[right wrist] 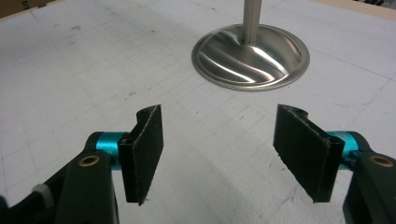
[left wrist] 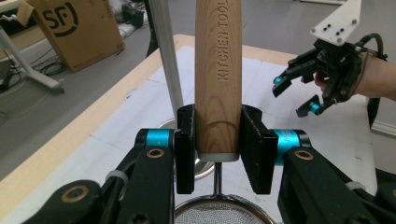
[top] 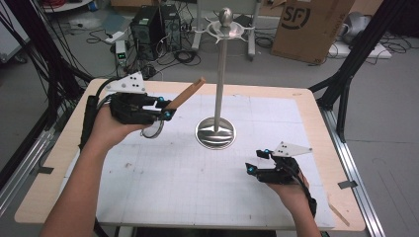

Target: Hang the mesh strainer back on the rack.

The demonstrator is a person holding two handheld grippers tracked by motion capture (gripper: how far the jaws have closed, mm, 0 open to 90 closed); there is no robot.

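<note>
Wooden handle (left wrist: 218, 70): clamped tight in your left tool (left wrist: 218, 149), strainer mesh below.
Right tool (right wrist: 229, 154): jaws wide apart, empty, above the worktop (right wrist: 70, 70).
Steel stand (top: 216, 132): between them.

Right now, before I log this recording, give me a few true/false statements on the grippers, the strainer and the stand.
1. The left gripper is shut on the strainer's wooden handle. True.
2. The right gripper holds a spoon. False: its jaws are open and empty.
3. The steel stand lies tipped over. False: it stands upright on the table mat.
4. The handle reads KITCHEN TOOL. True.
</note>
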